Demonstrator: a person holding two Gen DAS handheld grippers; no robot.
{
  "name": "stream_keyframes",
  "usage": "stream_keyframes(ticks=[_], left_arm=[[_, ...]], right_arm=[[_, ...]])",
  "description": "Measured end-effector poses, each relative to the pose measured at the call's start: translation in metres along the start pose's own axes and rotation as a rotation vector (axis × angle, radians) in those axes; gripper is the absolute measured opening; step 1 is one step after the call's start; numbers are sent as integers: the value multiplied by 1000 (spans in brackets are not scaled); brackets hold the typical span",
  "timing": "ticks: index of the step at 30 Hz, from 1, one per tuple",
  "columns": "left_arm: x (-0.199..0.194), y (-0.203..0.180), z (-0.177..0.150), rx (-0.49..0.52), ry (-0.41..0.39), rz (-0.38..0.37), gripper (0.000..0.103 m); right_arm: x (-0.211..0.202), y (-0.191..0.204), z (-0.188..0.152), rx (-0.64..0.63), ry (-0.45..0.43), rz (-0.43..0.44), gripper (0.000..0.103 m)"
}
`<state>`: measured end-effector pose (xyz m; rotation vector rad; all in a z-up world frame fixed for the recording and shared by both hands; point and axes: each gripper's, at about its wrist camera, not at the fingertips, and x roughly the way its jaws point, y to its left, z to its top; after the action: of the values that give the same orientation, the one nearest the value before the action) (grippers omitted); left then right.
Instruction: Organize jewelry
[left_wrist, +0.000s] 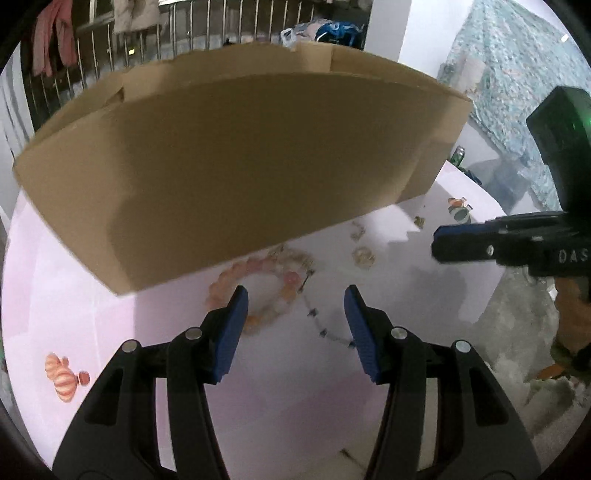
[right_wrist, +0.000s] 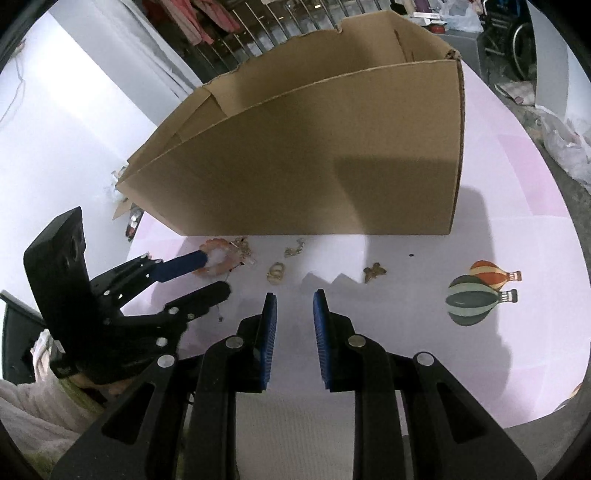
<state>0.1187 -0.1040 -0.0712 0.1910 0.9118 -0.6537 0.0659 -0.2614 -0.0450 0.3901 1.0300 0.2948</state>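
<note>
A pink bead bracelet (left_wrist: 258, 291) lies on the pale pink table (left_wrist: 92, 317) just in front of an open cardboard box (left_wrist: 236, 162). A thin chain necklace (left_wrist: 317, 314) trails beside it. Small gold pieces (left_wrist: 364, 256) lie further right. My left gripper (left_wrist: 295, 310) is open, its fingers either side of the bracelet and chain, just above them. In the right wrist view the bracelet (right_wrist: 219, 260), gold pieces (right_wrist: 277, 273) and a gold butterfly piece (right_wrist: 375, 272) lie before the box (right_wrist: 314, 155). My right gripper (right_wrist: 294, 317) is open and empty, held back from them.
Balloon prints mark the table (right_wrist: 476, 299) at the right and at the left in the left wrist view (left_wrist: 62, 376). A railing with hanging clothes (left_wrist: 55, 40) stands behind the box. The table's right edge drops to a rough floor (left_wrist: 517, 332).
</note>
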Motion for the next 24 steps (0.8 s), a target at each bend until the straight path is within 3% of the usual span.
stream_keyframes(ticks=[7,11,16,24], left_arm=[[-12,20,-16,-12,35,78,52],[-24,18,-16,-15,-17,121,52],[-38,-2,-7,11,-115,76,52],[-20,-34,-3,73,-116,43,52]], right_arm=[[-2,-4,-3,-8,-14,4,21],[-12,4,-10,-65,-69,-41,21],[-20,6,-18,-131,-124,-130,21],[-17,3,-19,-213,-145,-218,21]])
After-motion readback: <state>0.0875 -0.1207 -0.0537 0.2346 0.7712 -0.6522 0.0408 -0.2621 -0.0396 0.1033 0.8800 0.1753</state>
